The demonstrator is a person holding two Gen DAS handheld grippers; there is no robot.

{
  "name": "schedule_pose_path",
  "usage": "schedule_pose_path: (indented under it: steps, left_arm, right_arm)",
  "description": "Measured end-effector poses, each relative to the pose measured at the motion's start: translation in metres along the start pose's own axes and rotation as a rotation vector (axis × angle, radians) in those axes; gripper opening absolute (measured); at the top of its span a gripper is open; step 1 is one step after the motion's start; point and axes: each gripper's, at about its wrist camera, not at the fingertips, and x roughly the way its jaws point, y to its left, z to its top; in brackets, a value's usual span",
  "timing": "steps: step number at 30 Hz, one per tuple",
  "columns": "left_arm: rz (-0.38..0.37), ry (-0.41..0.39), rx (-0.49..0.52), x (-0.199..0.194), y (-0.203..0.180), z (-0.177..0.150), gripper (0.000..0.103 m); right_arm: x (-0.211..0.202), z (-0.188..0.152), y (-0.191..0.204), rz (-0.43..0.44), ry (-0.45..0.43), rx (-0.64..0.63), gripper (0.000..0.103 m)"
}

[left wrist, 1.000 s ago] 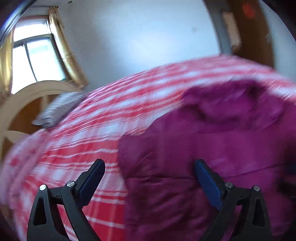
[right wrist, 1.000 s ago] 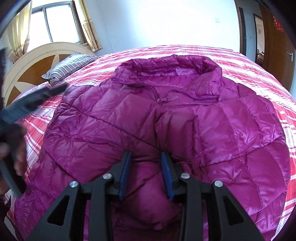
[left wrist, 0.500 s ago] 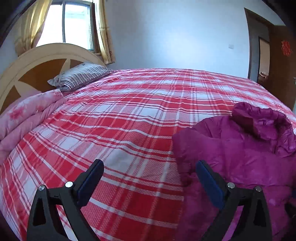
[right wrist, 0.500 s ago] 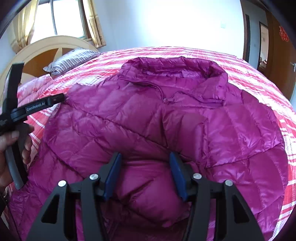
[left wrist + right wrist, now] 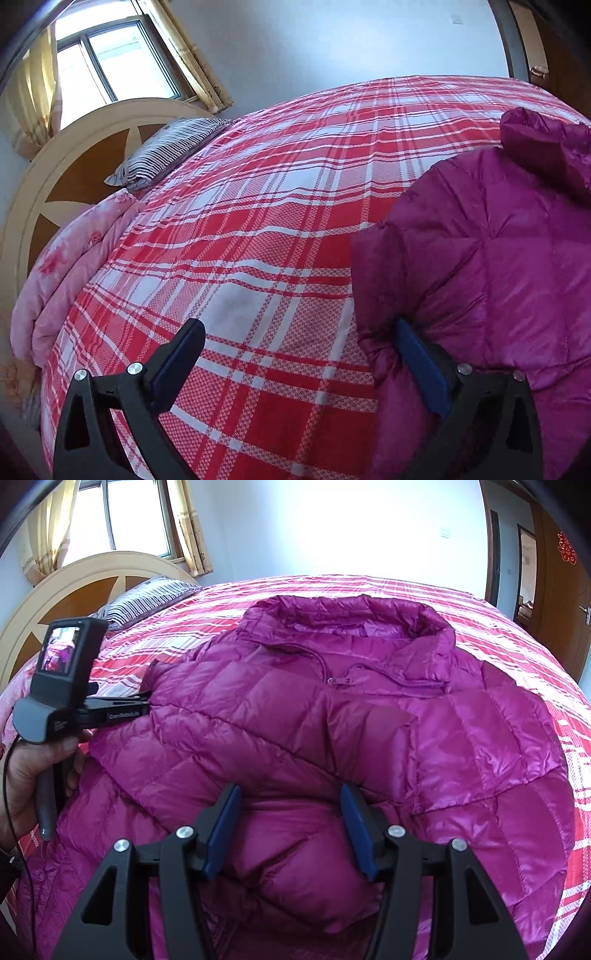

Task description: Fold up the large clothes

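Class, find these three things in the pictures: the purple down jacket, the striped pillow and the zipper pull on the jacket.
purple down jacket (image 5: 295, 723): right wrist view, quilted chest panel.
striped pillow (image 5: 166, 151): left wrist view, middle of its top face.
zipper pull (image 5: 330, 679): right wrist view, metal tab below the collar.

Jacket (image 5: 369, 738) is seen in magenta w/ quilted stitching. Bedspread (image 5: 258, 240) is checked in red & white plaid. Pillow (image 5: 166, 151) is striped dark/white. Quilt (image 5: 74, 266) is printed pink floral. Headboard (image 5: 74, 587) is done in cream & brown. Fingers (image 5: 221, 834) are padded blue on black.
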Motion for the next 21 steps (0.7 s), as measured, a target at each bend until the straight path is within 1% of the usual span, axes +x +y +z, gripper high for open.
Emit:
schedule_pose_path:
  steps: [4, 8, 11, 12, 15, 17, 18, 19, 21]
  left_arm:
    - [0.023, -0.008, 0.012, 0.001, -0.004, -0.002, 0.102]
    - [-0.019, 0.008, -0.018, 0.003, 0.001, -0.001, 0.102]
    - [-0.057, 0.008, -0.049, -0.003, 0.009, 0.005, 0.102]
    - [-0.070, -0.015, -0.080, -0.009, 0.015, 0.008, 0.102]
    - [-0.086, -0.075, -0.121, -0.017, 0.022, 0.020, 0.102]
    - [-0.051, -0.075, -0.095, -0.008, 0.016, 0.027, 0.102]
    - [-0.024, -0.071, -0.060, 0.000, 0.009, 0.029, 0.102]
    - [-0.003, -0.058, -0.035, 0.007, 0.004, 0.030, 0.102]
    - [0.001, -0.009, -0.029, 0.023, 0.001, 0.030, 0.102]
  right_arm:
    - [0.001, 0.000, 0.000, -0.004, 0.002, -0.005, 0.059]
    - [0.001, 0.000, 0.000, -0.002, 0.002, -0.004, 0.060]
    - [0.002, 0.000, 0.000, -0.004, 0.007, -0.005, 0.060]
    - [0.002, 0.000, 0.000, -0.004, 0.007, -0.004, 0.060]
    - [0.002, 0.001, 0.000, -0.007, 0.006, -0.007, 0.060]
    - [0.002, 0.000, 0.001, -0.010, 0.006, -0.011, 0.061]
    - [0.002, 0.000, 0.001, -0.009, 0.005, -0.011, 0.061]
    - [0.002, 0.000, 0.000, -0.008, 0.005, -0.010, 0.061]
    - [0.002, 0.000, 0.000, -0.006, 0.004, -0.008, 0.061]
